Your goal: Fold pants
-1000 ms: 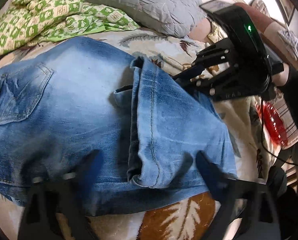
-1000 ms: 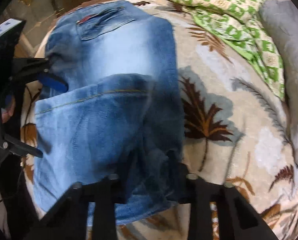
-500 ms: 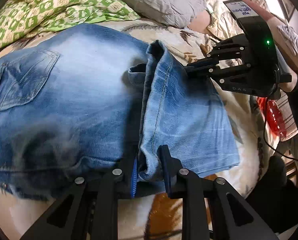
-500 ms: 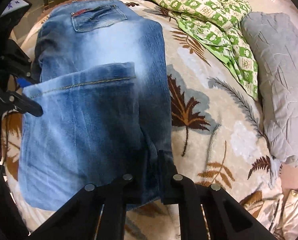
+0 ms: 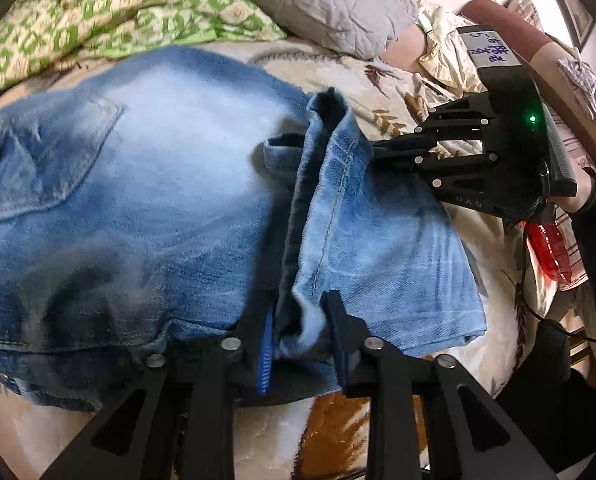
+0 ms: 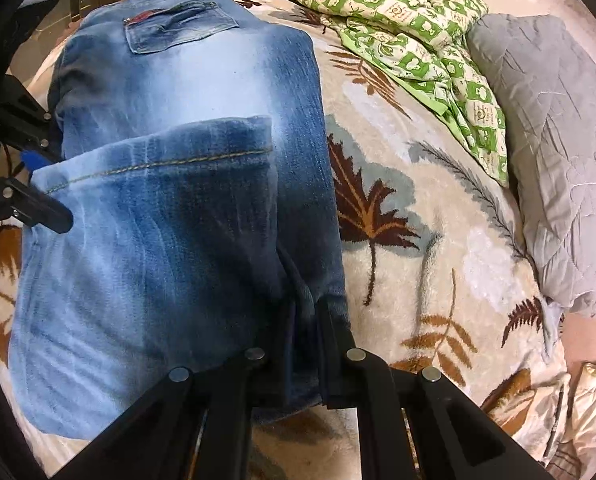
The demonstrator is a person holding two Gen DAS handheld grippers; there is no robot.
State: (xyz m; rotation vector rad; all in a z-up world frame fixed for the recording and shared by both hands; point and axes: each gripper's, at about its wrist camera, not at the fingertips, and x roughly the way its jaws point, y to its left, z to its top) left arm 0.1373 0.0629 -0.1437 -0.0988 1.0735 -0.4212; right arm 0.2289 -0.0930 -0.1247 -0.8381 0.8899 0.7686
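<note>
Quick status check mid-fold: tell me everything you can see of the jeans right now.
The jeans are faded blue denim, lying back-pocket side up on the leaf-patterned blanket. The leg end is folded over the upper part, its stitched hem running across. The left gripper has denim bunched between its fingers, jaws just reopened slightly. The right gripper is shut on the opposite edge of the fold.

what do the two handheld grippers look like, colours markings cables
Both are matte black plastic with silver pivot rivets. The left gripper has a ribbed blue pad on one finger. The right gripper, in the left wrist view, shows a lit green LED, a white label with blue handwriting, and a thin black cable trailing behind.
</note>
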